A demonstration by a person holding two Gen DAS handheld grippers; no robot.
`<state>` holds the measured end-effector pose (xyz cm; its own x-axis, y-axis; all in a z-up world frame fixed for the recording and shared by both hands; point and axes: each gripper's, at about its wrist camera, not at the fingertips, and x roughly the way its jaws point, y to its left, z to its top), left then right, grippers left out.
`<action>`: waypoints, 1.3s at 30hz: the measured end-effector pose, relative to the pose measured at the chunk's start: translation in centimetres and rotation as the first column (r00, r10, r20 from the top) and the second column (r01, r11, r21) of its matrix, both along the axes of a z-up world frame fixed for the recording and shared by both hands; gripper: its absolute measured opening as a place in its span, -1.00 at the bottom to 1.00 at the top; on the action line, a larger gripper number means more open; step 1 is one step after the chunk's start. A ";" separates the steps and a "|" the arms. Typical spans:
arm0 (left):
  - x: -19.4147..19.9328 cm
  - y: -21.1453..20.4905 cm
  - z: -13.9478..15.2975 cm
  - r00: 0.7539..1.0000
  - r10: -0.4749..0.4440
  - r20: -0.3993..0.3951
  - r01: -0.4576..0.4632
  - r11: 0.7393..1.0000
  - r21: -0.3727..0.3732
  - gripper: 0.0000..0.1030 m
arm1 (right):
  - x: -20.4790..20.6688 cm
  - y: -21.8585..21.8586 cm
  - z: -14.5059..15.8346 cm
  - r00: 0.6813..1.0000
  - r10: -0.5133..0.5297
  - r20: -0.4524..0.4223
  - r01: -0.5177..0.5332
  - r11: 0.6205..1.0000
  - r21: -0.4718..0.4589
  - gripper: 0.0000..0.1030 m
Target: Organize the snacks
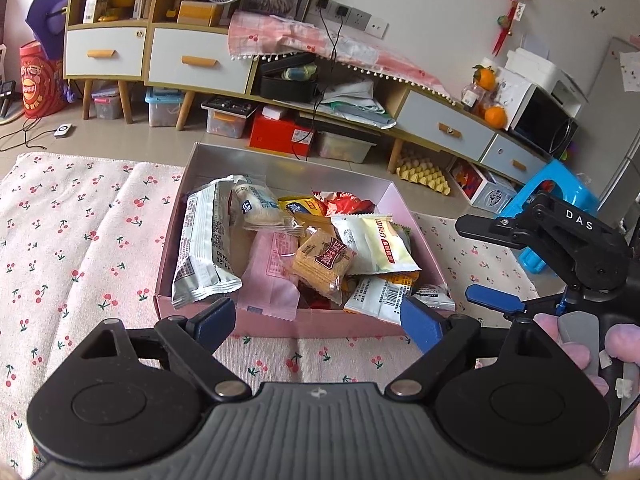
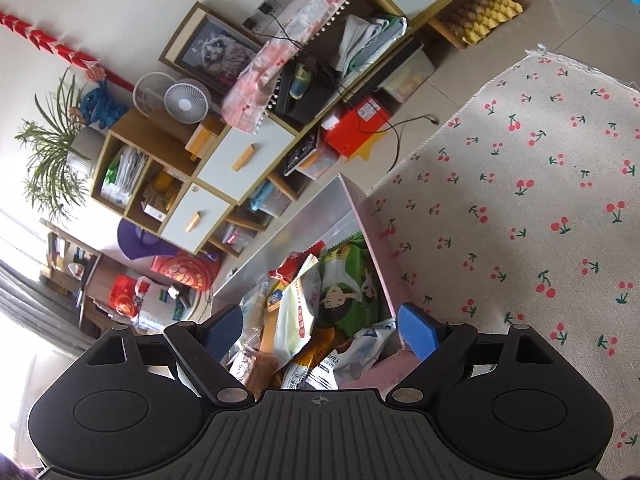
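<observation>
Currently a pink box filled with mixed snack packets is seen resting on a cherry-print cloth spread over the worktop. Both tools are held at the box's near side. The left tool is spread wide, its 2 blue pads standing apart over the near wall of the box, with nothing gripped between them. The right tool, seen from the left wrist view at the box's right corner, is likewise wide apart and empty; in its own view the pads straddle the corner of the box above a green packet and a white packet.

The snacks appear already gathered inside the box, so the step in hand is judged to be either a release just completed or a fresh pick being lined up. For a clean pick, 1 packet lying on top should be chosen, such as the cracker packet or the long silver-white packet leaning on the left wall. The pads should be lowered across the packet's narrow width, not its length, and closed on the body instead of the crimped seam, which could slip out. Care is needed that neighbouring wrappers are not pinched along with it, and that the thin box wall is not caught or pushed.
</observation>
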<state>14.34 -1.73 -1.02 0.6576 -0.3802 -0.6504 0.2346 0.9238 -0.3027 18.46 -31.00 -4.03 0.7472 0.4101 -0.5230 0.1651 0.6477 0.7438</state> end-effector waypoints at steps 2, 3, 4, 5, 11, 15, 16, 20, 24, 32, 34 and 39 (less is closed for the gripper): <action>0.0 0.0 0.0 1.000 -0.002 -0.019 0.003 1.000 0.003 0.72 | -0.2 0.0 0.4 1.000 0.009 -0.007 -0.009 1.000 -0.028 0.69; -0.2 0.1 0.0 1.000 -0.004 -0.027 0.004 1.000 0.009 0.74 | -0.3 0.0 0.6 1.000 0.018 -0.009 -0.018 0.999 -0.046 0.69; -0.3 0.2 -0.1 0.999 -0.005 -0.034 0.006 1.000 0.016 0.76 | -0.5 0.1 0.8 1.000 0.026 -0.011 -0.027 0.998 -0.064 0.71; -0.4 0.2 0.0 0.999 -0.006 -0.041 0.007 1.000 0.024 0.76 | -0.7 0.2 1.0 0.999 0.030 -0.022 -0.032 0.995 -0.090 0.78; -1.4 0.2 0.0 0.994 0.005 -0.109 0.003 0.997 0.079 0.88 | -2.6 0.9 1.9 0.995 0.068 -0.079 -0.085 0.968 -0.236 0.81; -2.3 0.2 0.2 0.989 0.011 -0.147 0.007 0.992 0.123 0.93 | -4.3 1.5 2.5 0.991 0.107 -0.086 -0.131 0.923 -0.361 0.82; -2.6 0.2 0.2 0.988 0.017 -0.154 0.004 0.991 0.135 0.94 | -4.6 1.8 2.6 0.989 0.116 -0.092 -0.143 0.907 -0.397 0.82; -3.6 0.3 0.6 0.986 0.035 -0.163 -0.008 0.986 0.164 0.99 | -6.6 3.2 3.3 0.980 0.167 -0.105 -0.197 0.826 -0.528 0.82; -4.7 0.1 1.0 0.986 0.047 -0.160 -0.013 0.978 0.209 0.99 | -8.5 4.5 3.7 0.975 0.179 -0.131 -0.221 0.770 -0.599 0.82; -6.7 -0.1 1.4 0.981 0.104 -0.163 -0.052 0.953 0.298 0.99 | -11.8 6.1 4.6 0.975 0.160 -0.155 -0.222 0.745 -0.629 0.82; -7.2 -0.3 1.7 0.981 0.117 -0.156 -0.063 0.947 0.315 0.99 | -12.4 6.6 5.0 0.976 0.164 -0.144 -0.219 0.740 -0.636 0.82; -8.4 -0.8 2.0 0.980 0.140 -0.139 -0.083 0.933 0.350 0.99 | -13.1 7.6 5.6 0.981 0.151 -0.123 -0.195 0.741 -0.642 0.82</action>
